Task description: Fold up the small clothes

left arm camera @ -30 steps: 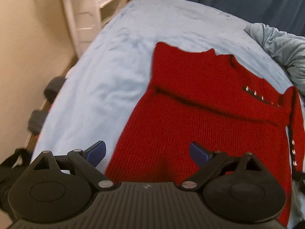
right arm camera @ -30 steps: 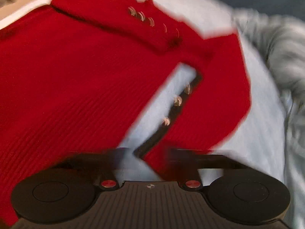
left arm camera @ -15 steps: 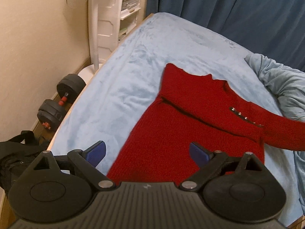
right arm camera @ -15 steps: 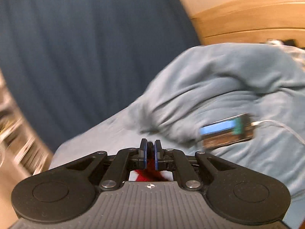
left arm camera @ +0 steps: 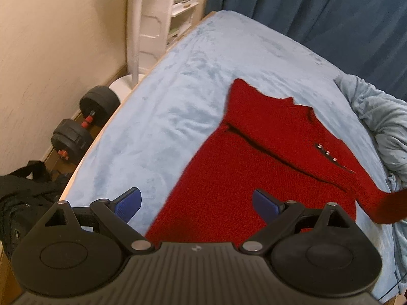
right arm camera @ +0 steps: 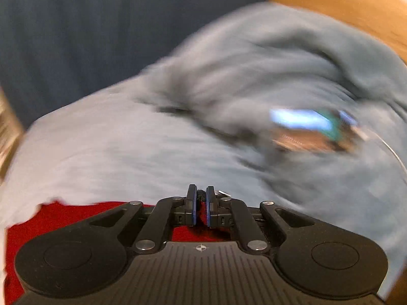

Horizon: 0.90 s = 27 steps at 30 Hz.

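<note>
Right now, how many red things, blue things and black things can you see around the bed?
Red: 1, the sweater
Blue: 3, the bed sheet, the rumpled blanket and the curtain
Black: 2, the dumbbell and the bag
Total: 6

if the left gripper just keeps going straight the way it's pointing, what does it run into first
Most likely the red sweater, spread flat on the light blue bed cover. The open left gripper points across its lower body; depth is hard to judge in the fisheye view.
</note>
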Each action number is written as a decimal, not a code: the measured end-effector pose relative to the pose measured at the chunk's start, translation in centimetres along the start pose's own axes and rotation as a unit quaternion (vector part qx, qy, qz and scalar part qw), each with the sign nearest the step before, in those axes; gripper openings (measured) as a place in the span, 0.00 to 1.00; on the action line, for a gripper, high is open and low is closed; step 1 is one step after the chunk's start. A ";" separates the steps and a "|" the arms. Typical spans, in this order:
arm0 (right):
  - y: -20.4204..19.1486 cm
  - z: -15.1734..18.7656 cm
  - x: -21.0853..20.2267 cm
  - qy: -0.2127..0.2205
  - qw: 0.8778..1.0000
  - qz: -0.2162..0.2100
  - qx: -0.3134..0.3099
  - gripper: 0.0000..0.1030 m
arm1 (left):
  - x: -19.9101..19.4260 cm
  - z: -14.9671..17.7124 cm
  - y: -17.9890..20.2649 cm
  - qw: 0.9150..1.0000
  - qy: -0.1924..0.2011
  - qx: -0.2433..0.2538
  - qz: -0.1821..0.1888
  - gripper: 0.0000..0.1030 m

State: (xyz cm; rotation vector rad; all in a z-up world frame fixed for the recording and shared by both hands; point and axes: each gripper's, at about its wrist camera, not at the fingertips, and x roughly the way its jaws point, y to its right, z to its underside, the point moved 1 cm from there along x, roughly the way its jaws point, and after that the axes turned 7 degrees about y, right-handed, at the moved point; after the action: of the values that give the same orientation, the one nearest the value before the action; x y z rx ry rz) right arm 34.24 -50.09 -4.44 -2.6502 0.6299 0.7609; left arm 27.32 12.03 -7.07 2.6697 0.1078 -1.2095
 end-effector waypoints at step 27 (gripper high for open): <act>-13.0 23.9 -22.0 -0.062 0.964 -0.186 -0.181 0.67 | -2.6 7.4 0.1 0.999 -0.030 0.045 0.004 0.94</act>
State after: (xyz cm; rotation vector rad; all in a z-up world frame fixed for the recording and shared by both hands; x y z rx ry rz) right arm 13.70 -22.18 -9.22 -2.8840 -0.0544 0.9886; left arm 20.17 10.37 -9.85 2.7040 0.0348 -1.3208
